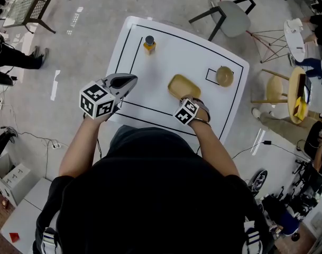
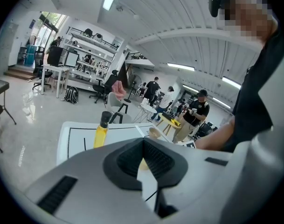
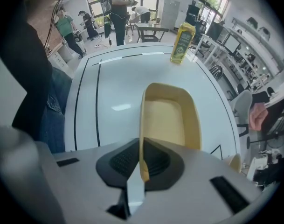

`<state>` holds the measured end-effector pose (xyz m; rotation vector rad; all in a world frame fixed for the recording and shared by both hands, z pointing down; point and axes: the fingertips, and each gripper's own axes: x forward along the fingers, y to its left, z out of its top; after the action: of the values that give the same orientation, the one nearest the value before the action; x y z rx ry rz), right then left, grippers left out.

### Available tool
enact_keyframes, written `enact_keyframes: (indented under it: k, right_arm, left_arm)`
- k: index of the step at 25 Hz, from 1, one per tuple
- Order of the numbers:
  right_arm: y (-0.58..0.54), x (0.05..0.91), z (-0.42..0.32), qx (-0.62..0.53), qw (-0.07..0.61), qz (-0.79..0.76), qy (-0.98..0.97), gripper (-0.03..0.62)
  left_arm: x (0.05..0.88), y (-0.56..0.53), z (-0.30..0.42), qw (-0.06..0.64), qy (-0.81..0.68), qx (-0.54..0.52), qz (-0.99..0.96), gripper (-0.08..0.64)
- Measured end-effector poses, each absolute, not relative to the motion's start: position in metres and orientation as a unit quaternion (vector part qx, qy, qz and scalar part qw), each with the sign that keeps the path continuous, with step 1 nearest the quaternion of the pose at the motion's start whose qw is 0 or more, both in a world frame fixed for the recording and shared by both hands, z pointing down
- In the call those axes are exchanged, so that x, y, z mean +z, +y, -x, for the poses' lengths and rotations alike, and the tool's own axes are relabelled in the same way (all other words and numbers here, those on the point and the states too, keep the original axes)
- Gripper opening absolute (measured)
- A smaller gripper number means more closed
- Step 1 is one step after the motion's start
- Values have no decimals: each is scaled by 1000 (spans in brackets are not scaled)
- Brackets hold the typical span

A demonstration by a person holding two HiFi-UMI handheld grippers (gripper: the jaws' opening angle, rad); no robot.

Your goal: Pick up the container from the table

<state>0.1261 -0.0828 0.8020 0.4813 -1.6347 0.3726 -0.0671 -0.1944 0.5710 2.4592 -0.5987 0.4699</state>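
The container (image 1: 183, 85) is a shallow yellow oblong dish in the middle of the white table (image 1: 166, 57). My right gripper (image 1: 189, 98) points straight down at its near end. In the right gripper view the dish (image 3: 172, 115) runs away from the jaws, and my right gripper (image 3: 142, 148) is shut on its thin left rim, which stands edge-on between the dark pads. My left gripper (image 1: 132, 80) hovers over the table's near left part, away from the dish. Seen from its own camera, the left gripper (image 2: 142, 141) is shut with nothing held.
A yellow oil bottle (image 1: 149, 44) with a dark cap stands at the table's far left. A small tan bowl (image 1: 224, 75) sits beside a black outlined square at the right. Chairs (image 1: 232, 15) and small round tables (image 1: 295, 83) stand beyond the table's far and right edges.
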Motion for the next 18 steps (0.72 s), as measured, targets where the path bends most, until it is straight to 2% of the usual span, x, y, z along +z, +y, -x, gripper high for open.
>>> enact_keyframes:
  k: [18]
  right_arm:
    - [-73, 784, -131, 150, 648, -219, -714, 20]
  left_arm:
    - [549, -178, 68, 259, -224, 169, -924, 6]
